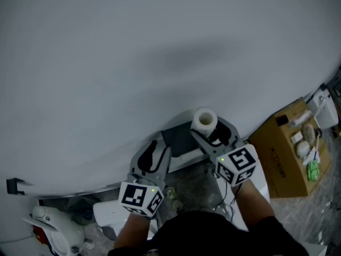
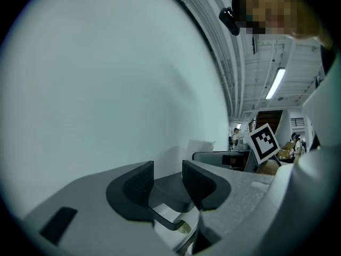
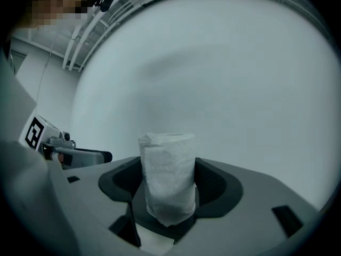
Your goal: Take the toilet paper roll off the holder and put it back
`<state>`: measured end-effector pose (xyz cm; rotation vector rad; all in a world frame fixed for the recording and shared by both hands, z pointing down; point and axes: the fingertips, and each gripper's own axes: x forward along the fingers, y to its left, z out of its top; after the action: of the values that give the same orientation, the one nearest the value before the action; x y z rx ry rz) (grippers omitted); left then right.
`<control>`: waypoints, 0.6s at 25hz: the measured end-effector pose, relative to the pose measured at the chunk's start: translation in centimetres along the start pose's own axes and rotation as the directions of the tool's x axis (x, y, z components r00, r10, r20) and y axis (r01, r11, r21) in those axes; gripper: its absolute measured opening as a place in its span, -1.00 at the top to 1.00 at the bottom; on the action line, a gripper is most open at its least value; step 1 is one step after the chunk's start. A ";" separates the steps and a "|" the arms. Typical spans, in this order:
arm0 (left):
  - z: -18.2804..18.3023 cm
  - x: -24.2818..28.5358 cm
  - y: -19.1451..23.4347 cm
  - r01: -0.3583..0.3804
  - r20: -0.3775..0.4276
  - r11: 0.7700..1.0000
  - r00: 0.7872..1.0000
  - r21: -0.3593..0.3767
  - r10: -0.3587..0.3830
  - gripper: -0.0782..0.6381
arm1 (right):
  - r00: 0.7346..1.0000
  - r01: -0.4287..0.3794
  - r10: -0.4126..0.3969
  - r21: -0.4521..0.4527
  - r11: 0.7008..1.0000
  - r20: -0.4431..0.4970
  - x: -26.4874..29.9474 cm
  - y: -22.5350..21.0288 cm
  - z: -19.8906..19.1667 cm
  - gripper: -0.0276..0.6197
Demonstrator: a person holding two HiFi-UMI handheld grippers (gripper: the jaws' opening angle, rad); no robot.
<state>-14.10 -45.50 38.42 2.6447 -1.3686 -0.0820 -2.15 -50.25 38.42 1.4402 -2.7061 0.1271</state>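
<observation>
A white toilet paper roll stands upright between the jaws of my right gripper, whose pads touch its two sides. It hangs close to the pale wall, just above the right end of the dark grey holder. My left gripper is at the holder's left end. Its jaws stand a little apart, and the holder's plate and hooked arm show through the gap just beyond them, not pinched.
The pale wall fills the space ahead, very near both grippers. An open cardboard box with small items stands at the right. White fixtures sit low at the left, and a small dark bracket is on the wall.
</observation>
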 end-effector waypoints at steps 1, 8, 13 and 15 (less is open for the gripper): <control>0.1 -0.1 0.0 -0.001 0.000 1.000 1.000 0.002 0.001 0.36 | 1.000 -0.004 0.004 0.000 1.000 0.001 0.0 0.1 0.1 -0.01; 0.3 -0.1 -0.4 -0.021 -0.006 1.000 1.000 0.006 0.021 0.36 | 1.000 -0.028 0.028 -0.009 1.000 0.000 -0.1 0.0 0.2 0.00; 0.5 -0.5 -0.9 -0.038 -0.001 0.999 0.999 0.013 0.038 0.36 | 0.998 -0.022 0.024 -0.041 0.999 0.050 -1.0 0.1 1.4 0.01; 0.7 -0.8 -1.1 -0.045 0.002 0.999 0.999 0.015 0.045 0.36 | 0.997 -0.023 0.026 -0.051 0.998 0.068 -1.5 0.3 2.1 0.01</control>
<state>-13.74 -44.31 37.48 2.6251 -1.4342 -0.0691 -1.60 -49.09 36.15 1.4239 -2.7605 0.0114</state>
